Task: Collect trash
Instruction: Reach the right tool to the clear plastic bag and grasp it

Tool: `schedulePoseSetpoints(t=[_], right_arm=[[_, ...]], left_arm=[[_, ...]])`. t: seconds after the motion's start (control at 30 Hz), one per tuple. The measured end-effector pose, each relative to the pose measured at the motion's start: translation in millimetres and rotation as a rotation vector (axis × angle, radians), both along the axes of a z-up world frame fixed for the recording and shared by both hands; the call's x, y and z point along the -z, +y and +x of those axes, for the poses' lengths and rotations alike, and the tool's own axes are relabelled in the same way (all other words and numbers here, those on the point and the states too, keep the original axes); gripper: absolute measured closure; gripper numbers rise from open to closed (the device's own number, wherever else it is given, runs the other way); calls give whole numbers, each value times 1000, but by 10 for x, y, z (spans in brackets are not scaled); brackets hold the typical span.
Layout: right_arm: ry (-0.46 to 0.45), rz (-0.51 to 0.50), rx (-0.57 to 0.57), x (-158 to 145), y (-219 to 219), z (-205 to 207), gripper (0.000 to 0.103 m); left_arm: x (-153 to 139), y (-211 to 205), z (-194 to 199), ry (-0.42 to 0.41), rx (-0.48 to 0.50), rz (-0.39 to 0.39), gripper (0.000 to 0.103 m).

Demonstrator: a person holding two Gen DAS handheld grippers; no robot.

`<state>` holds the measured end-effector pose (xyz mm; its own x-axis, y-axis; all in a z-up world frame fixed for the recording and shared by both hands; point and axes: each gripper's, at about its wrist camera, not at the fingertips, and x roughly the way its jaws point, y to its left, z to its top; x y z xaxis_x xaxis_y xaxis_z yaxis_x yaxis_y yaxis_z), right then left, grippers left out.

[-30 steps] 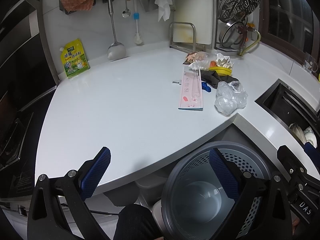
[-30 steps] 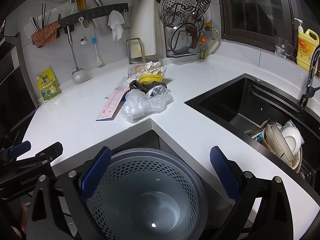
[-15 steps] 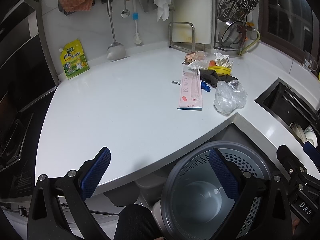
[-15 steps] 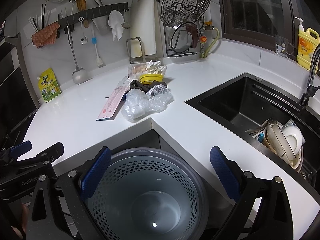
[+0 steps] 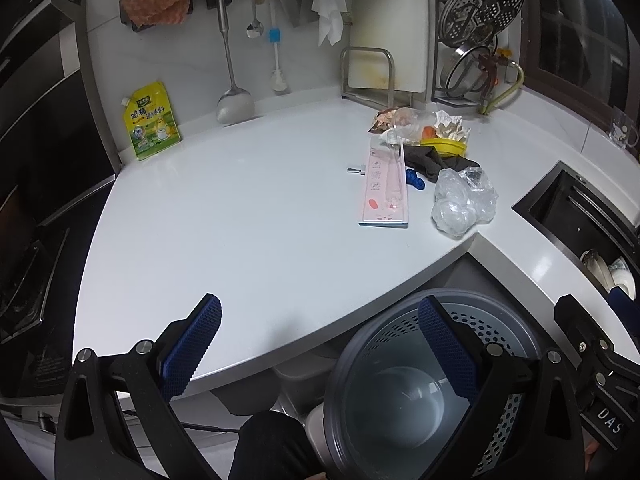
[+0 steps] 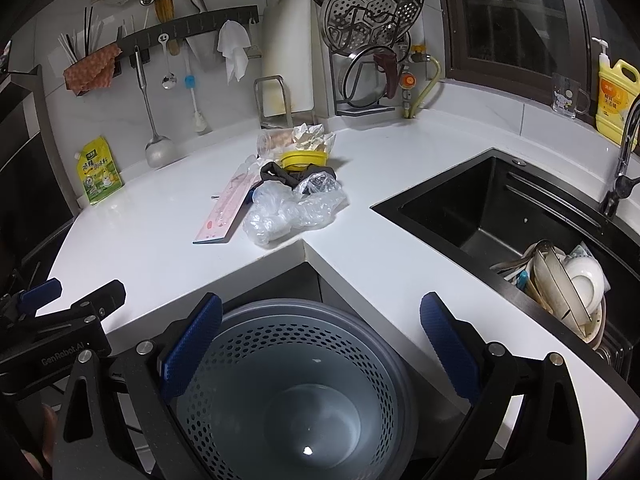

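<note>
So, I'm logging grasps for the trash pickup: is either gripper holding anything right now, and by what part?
Nothing is held. The left gripper and right gripper are both open above the bin.

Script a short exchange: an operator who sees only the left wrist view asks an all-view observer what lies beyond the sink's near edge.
Operator: What stands past the sink?
Observer: A faucet rises at its far side.
Operator: Is anything on the ledge besides the glass mug?
Observer: A yellow pump bottle stands just right of it.
</note>
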<state>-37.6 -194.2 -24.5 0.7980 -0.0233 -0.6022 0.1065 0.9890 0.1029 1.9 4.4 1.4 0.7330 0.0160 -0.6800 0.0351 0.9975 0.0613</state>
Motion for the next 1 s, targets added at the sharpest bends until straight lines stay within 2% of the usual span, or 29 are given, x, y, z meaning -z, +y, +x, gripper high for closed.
schedulePoseSetpoints(t=[0.23,0.43,0.53,1.0], right_arm=[[12,2,-9,52,-34,67,8],[33,3,-4,190,-75,217,8],[44,6,-9,230,-79,350,8],[57,-5,0,196,116,1171,8]], left_arm=[[69,29,96,9,-10,5,6],[220,121,223,34,-33,-30,6],[285,134,315,49,-31,-22,6],[241,211,895,9,-37,-35,6]])
